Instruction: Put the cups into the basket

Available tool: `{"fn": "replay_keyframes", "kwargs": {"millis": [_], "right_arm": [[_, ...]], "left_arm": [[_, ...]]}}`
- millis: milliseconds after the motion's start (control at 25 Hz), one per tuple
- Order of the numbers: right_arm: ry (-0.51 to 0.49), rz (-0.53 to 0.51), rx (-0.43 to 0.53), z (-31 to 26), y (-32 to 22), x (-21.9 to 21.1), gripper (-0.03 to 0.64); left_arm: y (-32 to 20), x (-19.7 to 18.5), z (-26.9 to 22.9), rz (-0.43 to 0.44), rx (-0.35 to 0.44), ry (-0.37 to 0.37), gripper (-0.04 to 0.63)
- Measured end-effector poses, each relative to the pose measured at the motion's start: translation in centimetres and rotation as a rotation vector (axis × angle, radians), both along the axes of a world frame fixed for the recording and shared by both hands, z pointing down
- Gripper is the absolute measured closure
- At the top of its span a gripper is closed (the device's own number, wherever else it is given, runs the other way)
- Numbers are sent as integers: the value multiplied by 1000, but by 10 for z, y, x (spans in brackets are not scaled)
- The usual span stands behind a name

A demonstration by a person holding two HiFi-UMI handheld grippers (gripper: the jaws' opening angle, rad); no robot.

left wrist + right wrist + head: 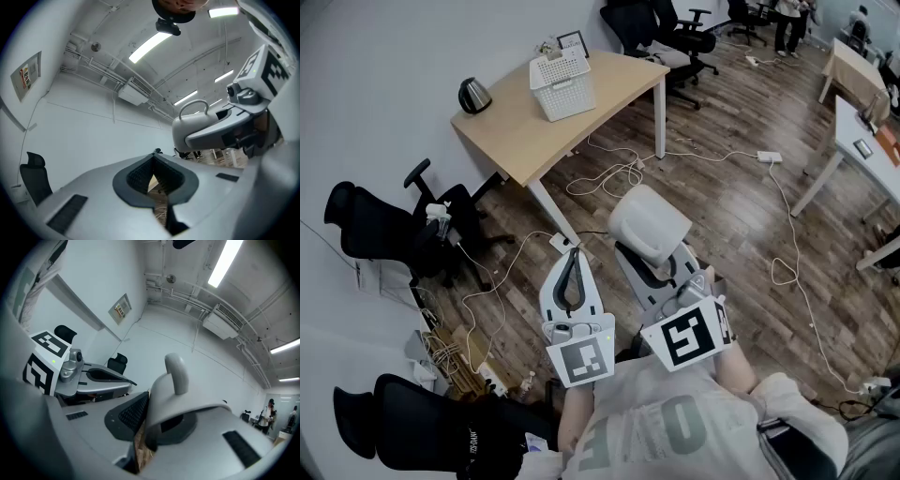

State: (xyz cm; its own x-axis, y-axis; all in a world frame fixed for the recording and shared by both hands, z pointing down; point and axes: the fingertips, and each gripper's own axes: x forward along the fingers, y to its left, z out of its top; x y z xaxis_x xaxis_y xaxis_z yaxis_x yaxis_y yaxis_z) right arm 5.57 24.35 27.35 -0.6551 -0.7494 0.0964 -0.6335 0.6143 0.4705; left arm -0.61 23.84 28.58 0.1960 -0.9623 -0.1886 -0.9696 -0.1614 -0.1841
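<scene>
A pale grey cup (647, 225) with a loop handle is clamped on its rim in my right gripper (664, 274), low over the wooden floor. In the right gripper view the cup (187, 404) covers the right jaw, handle (177, 371) upward, with my right gripper (142, 427) shut on its wall. My left gripper (574, 255) hangs beside it, shut and empty; in its own view the left gripper (154, 180) has its jaws meeting, with the cup (197, 125) off to the right. The white slatted basket (562, 82) stands far ahead on a wooden table (525, 141).
A dark kettle (474, 95) sits at the table's left corner. Black office chairs (403, 225) stand at the left wall and behind the table (675, 33). White cables (609, 173) and a power strip (769, 157) lie on the floor. Another table (862, 141) is at right.
</scene>
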Motion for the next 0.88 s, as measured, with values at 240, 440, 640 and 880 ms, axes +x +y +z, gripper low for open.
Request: {"fn": "replay_keyframes", "kwargs": {"millis": [240,440,640,880], "right_arm": [[2,-10,30,-5,-3,0,574],[-20,-13,24,-6,-5,1,574],[-53,-24,-6,-5,-5,4,574],[-41,-20,-1,-2,2,14,574]], "left_arm": [[-7,8,-11,3,32,-27,586],[-5,5,-10,-5,28,-30,586],[-5,-3,-9,-20,23,-57,586],[0,-11,-16,-65,26,-65,587]]}}
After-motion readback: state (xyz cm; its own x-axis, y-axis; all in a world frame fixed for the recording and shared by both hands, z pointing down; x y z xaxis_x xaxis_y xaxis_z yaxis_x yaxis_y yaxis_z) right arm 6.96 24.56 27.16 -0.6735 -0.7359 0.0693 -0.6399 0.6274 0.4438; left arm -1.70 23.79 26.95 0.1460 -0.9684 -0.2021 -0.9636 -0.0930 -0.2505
